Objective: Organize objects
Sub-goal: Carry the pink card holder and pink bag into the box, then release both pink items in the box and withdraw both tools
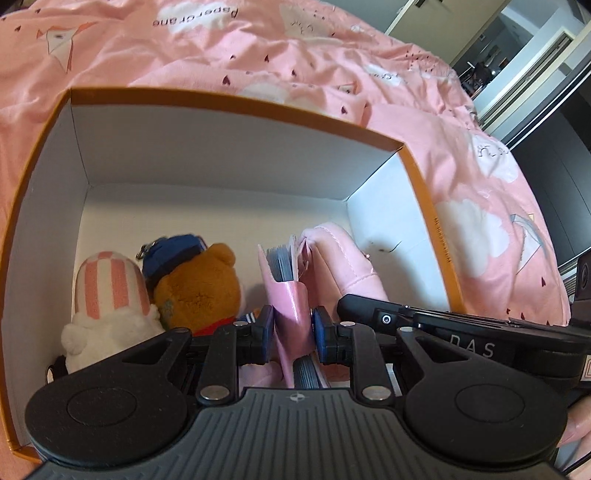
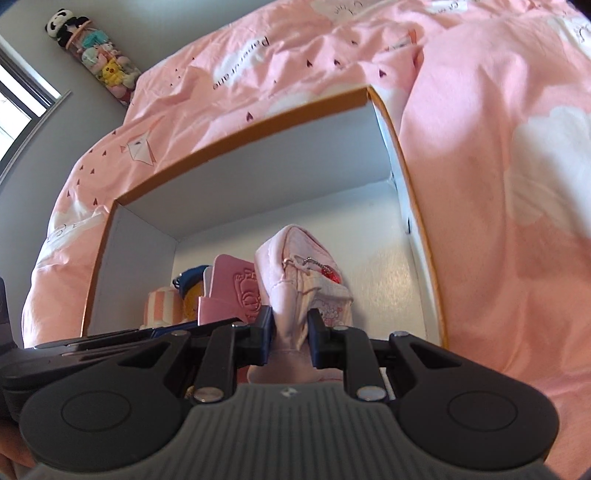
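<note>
Open box [image 1: 236,155] with orange rim and white walls, resting on a pink quilt [image 1: 258,55]; left gripper [image 1: 291,334] clamped on a pink card holder [image 1: 286,295] standing upright inside the box; right gripper [image 2: 290,332] clamped on a pale pink pouch [image 2: 295,266] just beside the card holder, toward the right wall; a striped plush [image 1: 107,291] and a brown bear [image 1: 199,291] in a blue cap sit by the left wall; a panda toy [image 2: 61,24] hangs on the room wall.
</note>
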{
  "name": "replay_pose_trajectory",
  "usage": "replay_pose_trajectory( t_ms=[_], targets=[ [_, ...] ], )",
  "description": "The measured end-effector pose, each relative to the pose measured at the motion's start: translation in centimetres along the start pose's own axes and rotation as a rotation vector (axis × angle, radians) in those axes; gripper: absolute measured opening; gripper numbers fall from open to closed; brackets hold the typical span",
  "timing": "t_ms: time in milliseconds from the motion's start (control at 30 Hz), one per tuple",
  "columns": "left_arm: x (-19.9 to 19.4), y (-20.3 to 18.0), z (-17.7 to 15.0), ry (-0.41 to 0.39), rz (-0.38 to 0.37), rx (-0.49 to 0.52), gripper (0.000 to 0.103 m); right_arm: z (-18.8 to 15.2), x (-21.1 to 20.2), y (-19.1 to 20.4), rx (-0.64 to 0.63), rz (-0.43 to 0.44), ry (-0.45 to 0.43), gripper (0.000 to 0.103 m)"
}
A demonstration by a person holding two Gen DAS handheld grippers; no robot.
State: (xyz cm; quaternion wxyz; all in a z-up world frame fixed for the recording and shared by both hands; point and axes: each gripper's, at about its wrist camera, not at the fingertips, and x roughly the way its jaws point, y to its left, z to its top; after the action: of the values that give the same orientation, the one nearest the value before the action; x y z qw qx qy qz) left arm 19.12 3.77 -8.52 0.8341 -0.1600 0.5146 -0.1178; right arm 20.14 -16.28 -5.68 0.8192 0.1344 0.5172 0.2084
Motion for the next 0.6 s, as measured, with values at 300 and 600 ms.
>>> replay_pose_trajectory(
  t_ms=[300,600],
  targets=[
    [0.6,-0.2,-0.9,0.044,0.070,0.039,0.024,-0.5,1.1,-1.0,0.084,0.049,0.051,0.019],
    [-0.8,1.3,-0.2,0.024,-0.023,-0.039,0.025,-0.7,1.2,-0.3,0.004,0.037,0.068,0.022]
  ],
)
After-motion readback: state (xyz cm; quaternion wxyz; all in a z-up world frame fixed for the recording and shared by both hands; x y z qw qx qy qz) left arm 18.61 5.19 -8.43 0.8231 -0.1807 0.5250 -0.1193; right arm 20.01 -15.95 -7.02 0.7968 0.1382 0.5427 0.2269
